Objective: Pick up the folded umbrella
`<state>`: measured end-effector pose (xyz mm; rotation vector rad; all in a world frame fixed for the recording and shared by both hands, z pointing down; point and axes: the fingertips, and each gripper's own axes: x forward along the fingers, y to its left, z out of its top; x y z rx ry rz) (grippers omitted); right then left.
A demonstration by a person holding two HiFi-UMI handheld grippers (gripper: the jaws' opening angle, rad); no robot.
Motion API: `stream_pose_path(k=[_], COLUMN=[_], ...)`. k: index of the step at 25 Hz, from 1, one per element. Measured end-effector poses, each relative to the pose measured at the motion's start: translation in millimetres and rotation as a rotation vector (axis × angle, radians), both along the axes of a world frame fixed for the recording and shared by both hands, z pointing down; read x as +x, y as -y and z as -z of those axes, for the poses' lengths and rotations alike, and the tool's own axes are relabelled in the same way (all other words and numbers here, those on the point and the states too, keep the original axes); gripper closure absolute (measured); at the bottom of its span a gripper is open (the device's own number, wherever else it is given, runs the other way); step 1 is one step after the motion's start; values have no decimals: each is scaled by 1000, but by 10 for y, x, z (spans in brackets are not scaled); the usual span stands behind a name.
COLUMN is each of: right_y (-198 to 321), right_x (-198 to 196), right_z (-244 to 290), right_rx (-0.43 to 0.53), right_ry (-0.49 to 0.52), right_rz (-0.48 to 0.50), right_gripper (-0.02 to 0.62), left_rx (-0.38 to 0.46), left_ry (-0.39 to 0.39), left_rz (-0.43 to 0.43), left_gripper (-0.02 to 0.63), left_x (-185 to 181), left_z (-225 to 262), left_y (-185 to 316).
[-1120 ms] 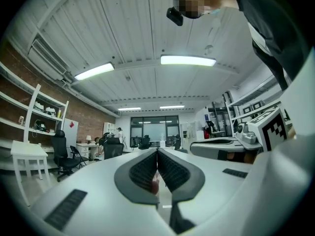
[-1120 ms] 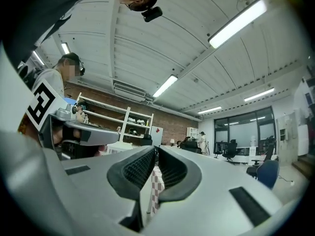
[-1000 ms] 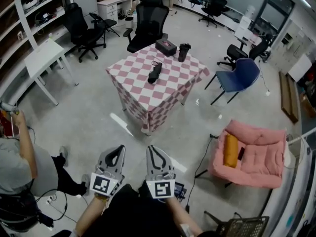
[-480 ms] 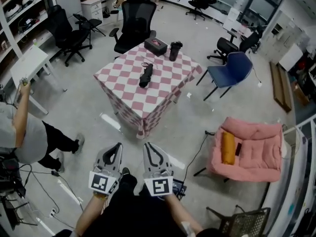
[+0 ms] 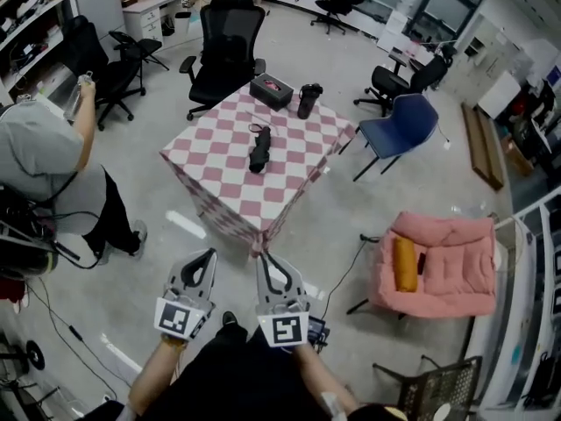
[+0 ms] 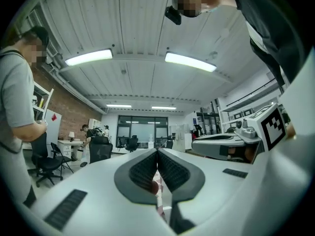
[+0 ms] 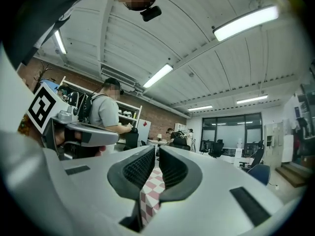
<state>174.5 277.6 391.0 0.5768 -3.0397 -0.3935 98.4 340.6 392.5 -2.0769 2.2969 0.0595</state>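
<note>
Umbrella (image 5: 259, 150), black and folded, is seen lying near the middle of the pink-and-white checked table (image 5: 215, 160), on the cloth, apart from the black box (image 5: 272, 90) and the dark tumbler (image 5: 308, 100) set along the far edge. Its long axis is laid roughly along the line of approach, with the strap end turned to the far side.

It is found well ahead of both grippers and well apart from them, with open floor between. It lies almost straight in front of the right gripper (image 5: 264, 258) and a little to the right of the left gripper (image 5: 209, 255), so the right one is judged the better aligned, though neither is markedly nearer. A grasp across the narrow body would be favoured by that lie.

In the left gripper view the left gripper's jaws (image 6: 157, 154) are pressed together with nothing held. In the right gripper view the right gripper's jaws (image 7: 156, 154) are likewise drawn together at the tips and empty. Only checked cloth is glimpsed below them, and the umbrella itself cannot be made out there.

Compared with a second ago, the table is seen somewhat closer and lower in the head view. The person in grey (image 5: 39, 160) has shifted from the lower left to the left side beside the shelves. Both grippers are kept closed and side by side as before.
</note>
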Motion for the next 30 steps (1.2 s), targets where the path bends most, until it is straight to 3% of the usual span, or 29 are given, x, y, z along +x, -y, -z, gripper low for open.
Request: stream_pose_path(k=[10, 15, 24, 30], right_y=[465, 1022, 2097, 2598], right_x=[-627, -1010, -1483, -1695], right_z=[-188, -317, -441, -453], right_rx=[2, -18, -102, -99], right_ry=[-50, 1, 4, -1], right_rz=[-50, -76, -127, -179], right_gripper=[577, 577, 577, 577], left_rx=[11, -2, -55, -89], left_ry=[-33, -25, 5, -36], left_rz=[-36, -66, -139, -223], left_gripper=[592, 592, 592, 592], left_x=[-694, -994, -1341, -1486], left_z=[-176, -254, -240, -449], left_y=[575, 1158, 2271, 2797])
